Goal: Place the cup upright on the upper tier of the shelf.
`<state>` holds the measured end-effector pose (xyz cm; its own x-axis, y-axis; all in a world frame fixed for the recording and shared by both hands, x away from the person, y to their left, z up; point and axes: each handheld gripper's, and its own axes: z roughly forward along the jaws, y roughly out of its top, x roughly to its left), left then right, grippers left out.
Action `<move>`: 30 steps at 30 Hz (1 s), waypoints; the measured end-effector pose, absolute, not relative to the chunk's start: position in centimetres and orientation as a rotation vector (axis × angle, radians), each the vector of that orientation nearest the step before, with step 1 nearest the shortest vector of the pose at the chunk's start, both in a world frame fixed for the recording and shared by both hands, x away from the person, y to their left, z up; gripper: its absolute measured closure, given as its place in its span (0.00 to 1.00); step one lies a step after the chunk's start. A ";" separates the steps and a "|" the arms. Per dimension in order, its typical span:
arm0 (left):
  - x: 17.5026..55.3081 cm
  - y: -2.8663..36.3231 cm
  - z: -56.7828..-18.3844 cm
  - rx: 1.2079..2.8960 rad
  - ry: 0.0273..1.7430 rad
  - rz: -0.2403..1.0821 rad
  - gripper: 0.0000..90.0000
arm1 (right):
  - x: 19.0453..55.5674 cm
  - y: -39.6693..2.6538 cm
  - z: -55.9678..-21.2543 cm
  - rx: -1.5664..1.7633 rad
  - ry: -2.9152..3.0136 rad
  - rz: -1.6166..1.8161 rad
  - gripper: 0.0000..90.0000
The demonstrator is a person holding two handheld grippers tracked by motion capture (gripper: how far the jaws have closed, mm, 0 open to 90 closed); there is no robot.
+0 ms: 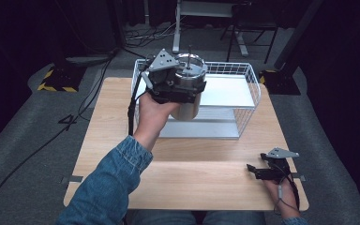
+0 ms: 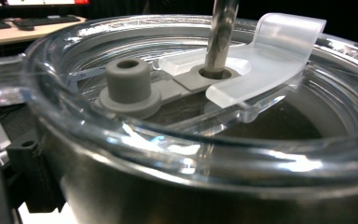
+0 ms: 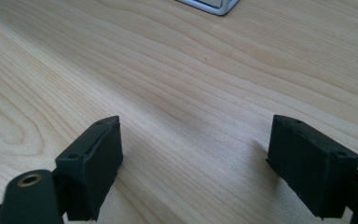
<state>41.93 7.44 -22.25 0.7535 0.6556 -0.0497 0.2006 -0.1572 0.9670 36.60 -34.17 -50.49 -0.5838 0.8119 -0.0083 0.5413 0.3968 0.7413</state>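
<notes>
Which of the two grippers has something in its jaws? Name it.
The left gripper, raised in front of the wire basket, grips the steel tumbler with the clear lid. The right gripper rests open on the wooden table, holding nothing.

One of nearly everything — two grippers

One steel tumbler [image 1: 188,89] with one clear lid [image 2: 177,140] and one straw [image 2: 220,37]; one wire basket [image 1: 243,93]; one table [image 1: 192,183]; a left gripper [image 1: 171,82] and a right gripper [image 1: 262,172] — two.

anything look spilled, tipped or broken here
Nothing stands out. The steel tumbler sits upright in the left gripper in front of the wire rack, its clear lid seated level with the straw through it. No spill shows on the wooden table.
</notes>
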 end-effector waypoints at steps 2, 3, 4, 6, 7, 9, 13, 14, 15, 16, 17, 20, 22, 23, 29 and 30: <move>42.6 7.3 -22.0 1.706 0.689 0.457 0.04 | 36.6 -34.2 -50.5 1.169 2.290 1.010 0.20; 43.0 7.2 -21.9 1.700 0.690 0.461 0.04 | 36.6 -34.2 -50.5 1.169 2.291 1.010 0.20; 43.3 7.1 -21.8 1.693 0.694 0.463 0.04 | 36.6 -34.2 -50.5 1.170 2.290 1.011 0.20; 43.8 6.9 -21.5 1.686 0.701 0.473 0.04 | 36.6 -34.2 -50.5 1.171 2.290 1.011 0.20; 44.1 6.7 -21.4 1.684 0.708 0.481 0.04 | 36.6 -34.2 -50.5 1.171 2.290 1.011 0.20; 44.6 6.4 -21.2 1.683 0.719 0.504 0.04 | 36.6 -34.2 -50.5 1.172 2.289 1.010 0.20; 45.8 5.9 -21.0 1.670 0.733 0.549 0.04 | 36.6 -34.2 -50.5 1.174 2.288 1.011 0.20; 46.1 5.9 -21.0 1.661 0.731 0.557 0.04 | 36.6 -34.2 -50.5 1.174 2.288 1.011 0.20; 46.6 5.9 -21.0 1.648 0.729 0.558 0.04 | 36.6 -34.2 -50.5 1.174 2.288 1.011 0.20; 46.9 5.9 -21.0 1.641 0.733 0.556 0.04 | 36.6 -34.2 -50.5 1.173 2.287 1.011 0.20; 47.4 6.0 -21.0 1.639 0.739 0.553 0.04 | 36.6 -34.2 -50.5 1.175 2.286 1.010 0.20; 48.6 6.0 -20.9 1.624 0.760 0.561 0.04 | 36.7 -34.0 -50.5 1.181 2.281 1.009 0.20; 49.1 5.9 -20.9 1.616 0.769 0.570 0.04 | 36.7 -33.9 -50.5 1.180 2.280 1.008 0.20; 49.4 5.9 -20.9 1.611 0.774 0.572 0.04 | 36.8 -33.9 -50.5 1.175 2.280 1.008 0.20; 50.6 5.9 -21.2 1.592 0.799 0.588 0.04 | 36.7 -33.9 -50.5 1.174 2.282 1.010 0.21; 50.7 5.9 -21.2 1.587 0.803 0.593 0.04 | 36.7 -33.9 -50.5 1.174 2.282 1.010 0.21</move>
